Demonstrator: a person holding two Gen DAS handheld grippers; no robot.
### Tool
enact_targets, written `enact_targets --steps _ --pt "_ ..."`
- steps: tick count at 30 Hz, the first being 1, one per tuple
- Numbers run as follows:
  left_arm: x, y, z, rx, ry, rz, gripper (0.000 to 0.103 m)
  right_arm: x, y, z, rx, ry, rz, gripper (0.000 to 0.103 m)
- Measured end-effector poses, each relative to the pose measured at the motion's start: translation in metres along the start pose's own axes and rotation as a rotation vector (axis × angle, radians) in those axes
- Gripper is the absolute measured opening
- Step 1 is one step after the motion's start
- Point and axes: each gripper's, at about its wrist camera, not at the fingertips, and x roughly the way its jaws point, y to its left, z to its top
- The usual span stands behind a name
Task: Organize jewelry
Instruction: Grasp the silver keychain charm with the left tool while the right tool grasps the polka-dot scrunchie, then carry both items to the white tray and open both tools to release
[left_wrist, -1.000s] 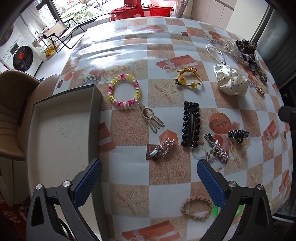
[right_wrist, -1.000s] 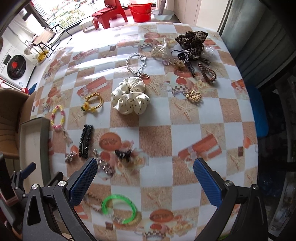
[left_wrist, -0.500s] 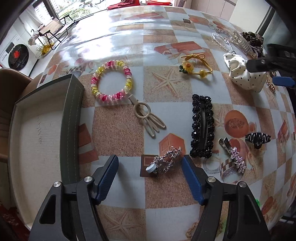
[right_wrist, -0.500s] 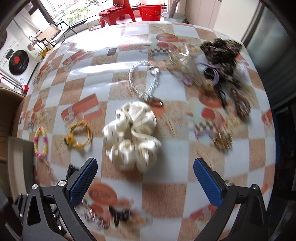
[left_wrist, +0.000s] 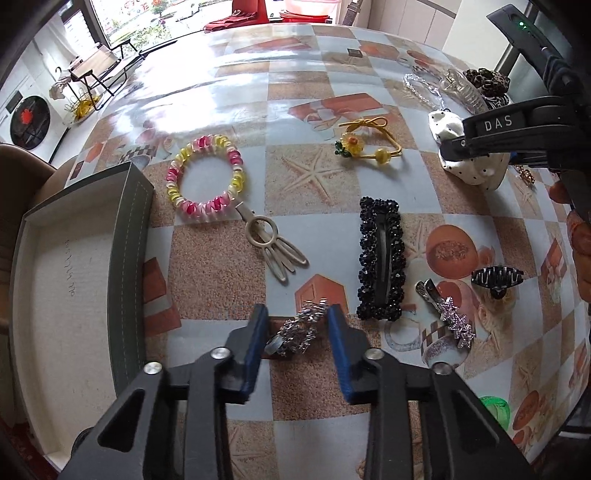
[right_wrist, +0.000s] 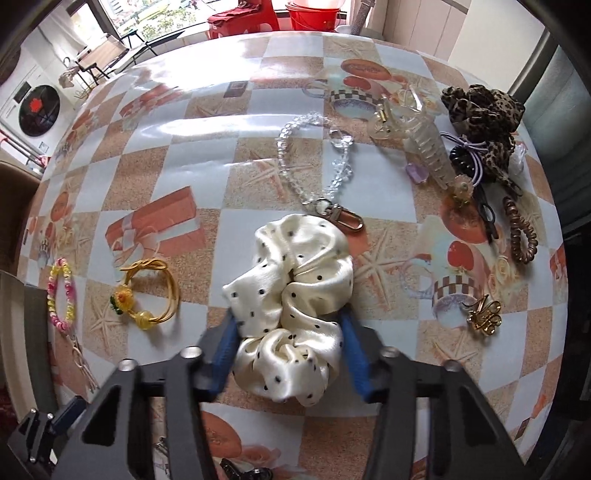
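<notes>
Pinching the cream polka-dot scrunchie (right_wrist: 291, 302) near the table's (right_wrist: 221, 147) middle, the right gripper (right_wrist: 290, 354) has just been closing and its pads squeeze the soft folds; satin could slip free on lifting. Toward the left edge, beside the tray (left_wrist: 133, 229), the left gripper (left_wrist: 297, 347) has been closing around the silver sparkly clip (left_wrist: 299, 328), pads not clearly touching; the clip could skid aside.
</notes>
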Motion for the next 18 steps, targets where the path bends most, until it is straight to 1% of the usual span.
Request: enact_targets --steps 1,2,5,9,18 --pt "-0.001 0.001 0.002 -0.004 0.001 -0.002 0.023 0.0 0.002 0.0 -0.001 0.0 0.005 0.035" --pt "-0.001 0.002 0.003 -0.008 0.002 -0.004 0.02 -0.001 0.003 -0.001 -0.001 0.0 0.009 0.03" --pt "-0.003 0.008 0.003 -0.033 0.011 -0.04 0.019 -0.006 0.004 -0.004 0.011 0.003 0.029 0.024" --pt "-0.006 0.02 -0.005 -0.055 0.007 -0.067 0.019 -0.021 -0.005 -0.012 0.038 0.008 0.054 0.023" --pt "-0.041 0.025 -0.009 -0.084 -0.027 -0.136 0.019 -0.056 -0.016 -0.05 0.075 0.024 0.098 0.023"
